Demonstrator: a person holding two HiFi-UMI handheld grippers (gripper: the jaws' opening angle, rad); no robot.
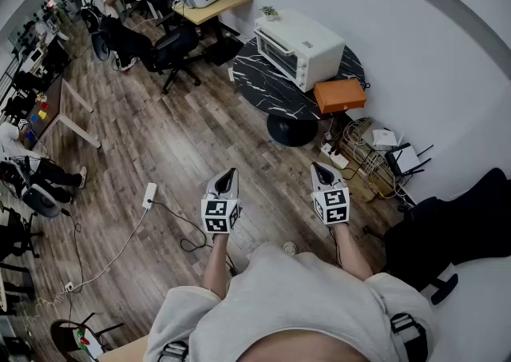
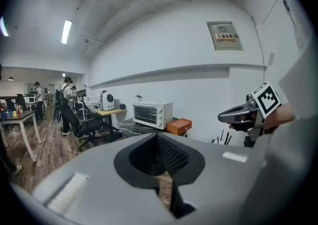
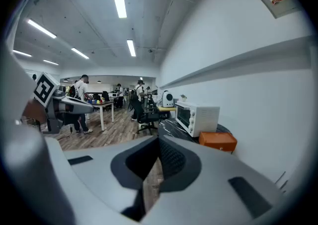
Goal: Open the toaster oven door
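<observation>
A white toaster oven (image 1: 297, 47) stands on a round black marble table (image 1: 267, 90) by the wall, its glass door closed. It also shows far ahead as the toaster oven (image 2: 151, 114) in the left gripper view and the toaster oven (image 3: 198, 117) in the right gripper view. My left gripper (image 1: 226, 183) and right gripper (image 1: 322, 173) hover side by side over the wooden floor, well short of the table. Both point toward it. Each gripper is shut with nothing between its jaws. The left gripper (image 2: 159, 158) and right gripper (image 3: 157, 160) show their jaws meeting.
An orange box (image 1: 339, 95) lies on the table beside the oven. Cables, a power strip (image 1: 338, 159) and small devices clutter the floor by the wall. Black office chairs (image 1: 172, 53), desks and seated people fill the far left. A white cable (image 1: 120, 248) runs across the floor.
</observation>
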